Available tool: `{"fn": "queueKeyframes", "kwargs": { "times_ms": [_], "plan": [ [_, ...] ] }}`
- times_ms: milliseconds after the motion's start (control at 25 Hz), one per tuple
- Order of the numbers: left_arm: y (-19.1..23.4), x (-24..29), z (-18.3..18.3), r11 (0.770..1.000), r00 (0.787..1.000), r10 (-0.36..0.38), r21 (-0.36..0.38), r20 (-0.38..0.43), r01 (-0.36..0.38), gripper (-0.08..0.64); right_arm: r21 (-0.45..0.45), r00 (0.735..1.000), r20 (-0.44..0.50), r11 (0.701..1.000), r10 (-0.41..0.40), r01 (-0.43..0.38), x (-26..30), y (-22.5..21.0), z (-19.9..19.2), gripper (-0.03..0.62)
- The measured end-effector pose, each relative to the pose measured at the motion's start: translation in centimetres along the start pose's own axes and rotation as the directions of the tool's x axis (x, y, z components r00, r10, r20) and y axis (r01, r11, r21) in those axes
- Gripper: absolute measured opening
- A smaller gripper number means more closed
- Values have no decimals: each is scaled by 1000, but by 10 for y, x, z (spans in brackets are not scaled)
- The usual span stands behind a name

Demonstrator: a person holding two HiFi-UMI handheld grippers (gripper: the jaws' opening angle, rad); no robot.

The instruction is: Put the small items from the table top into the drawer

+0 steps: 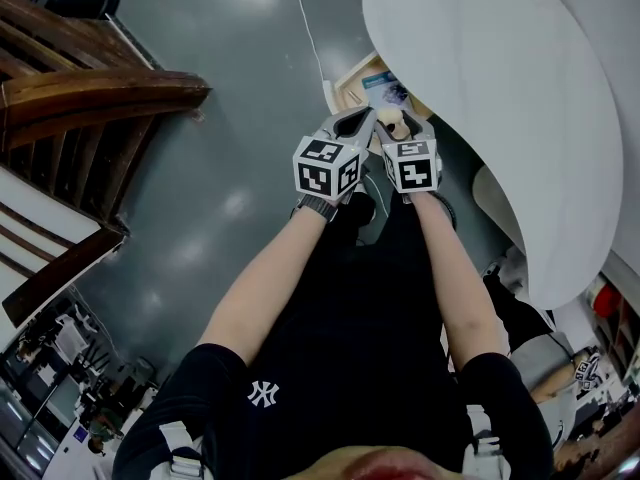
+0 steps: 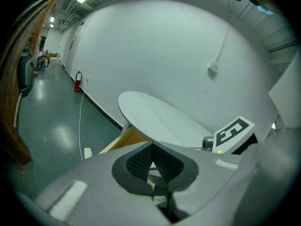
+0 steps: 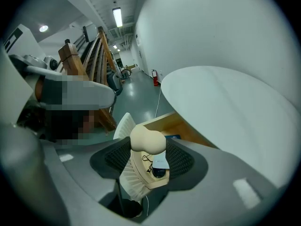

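My right gripper is shut on a cream brush with a round knob handle and white bristles; the knob sticks up between the ribbed pads. It hangs over the open wooden drawer under the round white table. A blue item lies in the drawer. My left gripper is close beside the right one, on its left, also above the drawer. Its jaws meet at the tips with nothing held. In the left gripper view the table and the drawer's wooden side lie ahead.
Dark wooden stair rails stand at the left. A white cable runs over the grey floor to the wall by the drawer. A red fire extinguisher stands by the far wall. Cluttered shelves show at the lower right.
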State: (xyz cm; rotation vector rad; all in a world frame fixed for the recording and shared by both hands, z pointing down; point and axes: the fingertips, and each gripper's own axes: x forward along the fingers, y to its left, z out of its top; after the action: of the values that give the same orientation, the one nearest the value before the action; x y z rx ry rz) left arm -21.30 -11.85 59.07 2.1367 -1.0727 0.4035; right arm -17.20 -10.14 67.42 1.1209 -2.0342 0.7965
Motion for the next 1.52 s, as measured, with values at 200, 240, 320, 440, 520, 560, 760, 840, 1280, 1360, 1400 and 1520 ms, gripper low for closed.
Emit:
{"fn": "queueKeyframes", "kwargs": {
  "times_ms": [200, 240, 320, 440, 520, 560, 760, 840, 1280, 1360, 1400, 1520],
  "plan": [
    [11, 8, -8, 1000, 1000, 3, 1, -5, -3, 0, 2, 1000, -22, 1000, 9, -9, 21, -2, -10, 262],
    [13, 10, -8, 1000, 1000, 4, 2, -5, -4, 0, 3, 1000, -26, 1000, 12, -12, 25, -3, -10, 264],
    [16, 13, -8, 1000, 1000, 4, 2, -6, -4, 0, 4, 999, -32, 1000, 18, -18, 31, -2, -11, 269],
    [19, 14, -8, 1000, 1000, 5, 0, -6, -5, 0, 5, 999, -42, 1000, 29, -28, 36, -1, -12, 290],
    [21, 16, -9, 1000, 1000, 7, -1, -7, -7, 0, 4, 998, -48, 999, 37, -37, 40, -1, -15, 297],
    [21, 17, -9, 1000, 1000, 8, -2, -7, -8, 0, 3, 998, -48, 999, 40, -39, 41, -1, -15, 298],
    [19, 15, -9, 1000, 1000, 9, -4, -4, -9, 0, -1, 999, -23, 999, 42, -42, 32, 0, -8, 263],
    [16, 13, -7, 1000, 1000, 8, -5, -2, -8, 0, -1, 999, -8, 999, 39, -39, 24, 0, -2, 240],
    [-9, -8, 14, 1000, 999, -14, 14, 30, 13, 0, 31, 991, 135, 999, 8, -13, -31, 3, 45, 70],
    [-15, -17, 23, 1000, 999, -22, 17, 42, 21, 0, 39, 988, 156, 999, -2, -4, -45, 6, 55, 30],
    [-17, -20, 29, 999, 998, -28, 22, 52, 27, 0, 42, 985, 172, 999, -7, -1, -51, 6, 61, 25],
    [-23, -23, 51, 998, 995, -47, 45, 87, 44, 0, 54, 975, 224, 999, -19, 7, -66, 4, 83, 25]
  ]
}}
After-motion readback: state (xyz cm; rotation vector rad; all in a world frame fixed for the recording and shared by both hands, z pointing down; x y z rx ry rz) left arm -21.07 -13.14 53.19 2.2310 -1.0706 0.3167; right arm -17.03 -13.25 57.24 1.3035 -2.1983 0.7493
